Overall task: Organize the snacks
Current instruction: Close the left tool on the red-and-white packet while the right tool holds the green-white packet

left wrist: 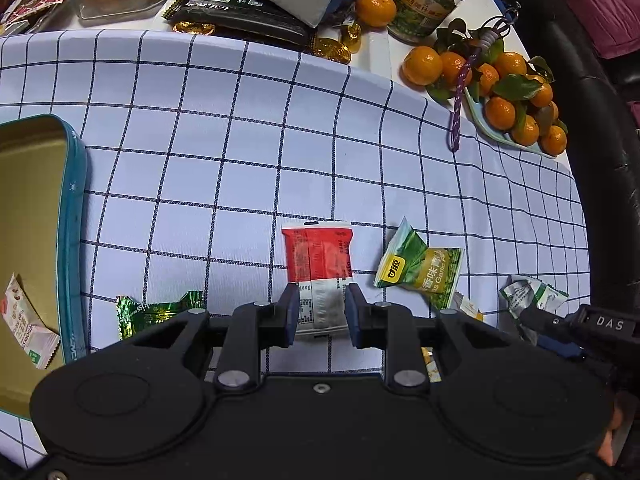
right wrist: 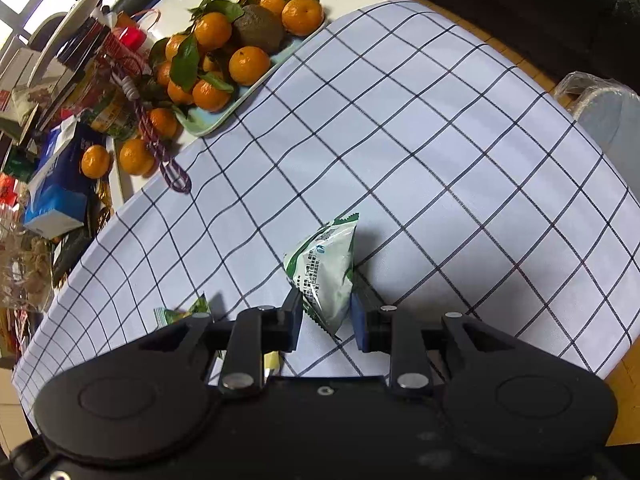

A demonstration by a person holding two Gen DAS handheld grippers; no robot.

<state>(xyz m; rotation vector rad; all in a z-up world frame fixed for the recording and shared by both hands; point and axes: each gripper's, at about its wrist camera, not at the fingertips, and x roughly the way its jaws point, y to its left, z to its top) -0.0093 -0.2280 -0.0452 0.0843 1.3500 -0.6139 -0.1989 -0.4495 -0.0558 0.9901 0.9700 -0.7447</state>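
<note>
Red-and-white packet (left wrist: pixel 318 268) pinched in left gripper (left wrist: pixel 320 312) beside teal tin (left wrist: pixel 74 240); right gripper (right wrist: pixel 326 320) clamps green-white packet (right wrist: pixel 326 276).

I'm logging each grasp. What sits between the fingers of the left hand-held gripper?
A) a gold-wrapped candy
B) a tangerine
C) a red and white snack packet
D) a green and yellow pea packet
C: the left hand-held gripper has the red and white snack packet between its blue pads, over the checked tablecloth.
</note>
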